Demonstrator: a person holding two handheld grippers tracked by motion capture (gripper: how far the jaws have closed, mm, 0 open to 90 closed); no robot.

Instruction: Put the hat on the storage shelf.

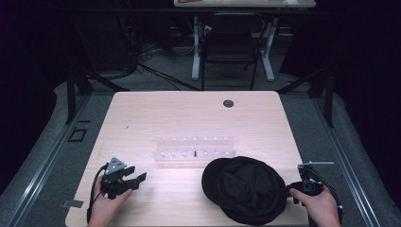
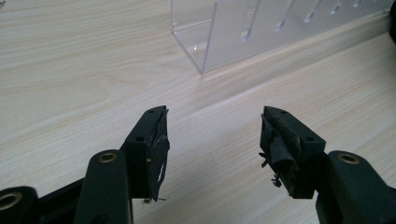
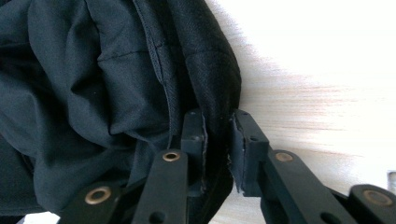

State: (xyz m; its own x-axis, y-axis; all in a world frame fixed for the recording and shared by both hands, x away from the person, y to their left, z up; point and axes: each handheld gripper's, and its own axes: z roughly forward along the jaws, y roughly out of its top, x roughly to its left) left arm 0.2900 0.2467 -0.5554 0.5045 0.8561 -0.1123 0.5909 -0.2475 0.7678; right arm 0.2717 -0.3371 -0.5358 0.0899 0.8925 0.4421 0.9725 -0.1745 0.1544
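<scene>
A: Where does the black cap (image 1: 246, 189) lie from each set of jaws?

B: Its rim runs straight up between the jaws of the right gripper (image 3: 217, 140), with the bulk of the cloth spilling off to their left and bare tabletop (image 3: 327, 70) to their right. The right gripper view shows a folded, stitched edge of the cap caught in the narrow gap.

A: Pinched, then?

B: I think so. The pads sit close against the fold on both sides, though the dark cloth makes it hard to be sure the pads truly press on it. From the high view the right gripper (image 1: 309, 187) meets the cap at its right-hand edge, so that hand is plainly the nearer one.

A: And the other?

B: The left gripper (image 2: 212, 140) has its jaws spread wide over bare wood, nothing between them. Ahead of them and to the right stands a clear acrylic rack (image 2: 261, 32). In the high view the left gripper (image 1: 124, 178) rests well apart from the cap, which lies off toward its open end, with the rack (image 1: 194, 150) just beyond the cap.
</scene>
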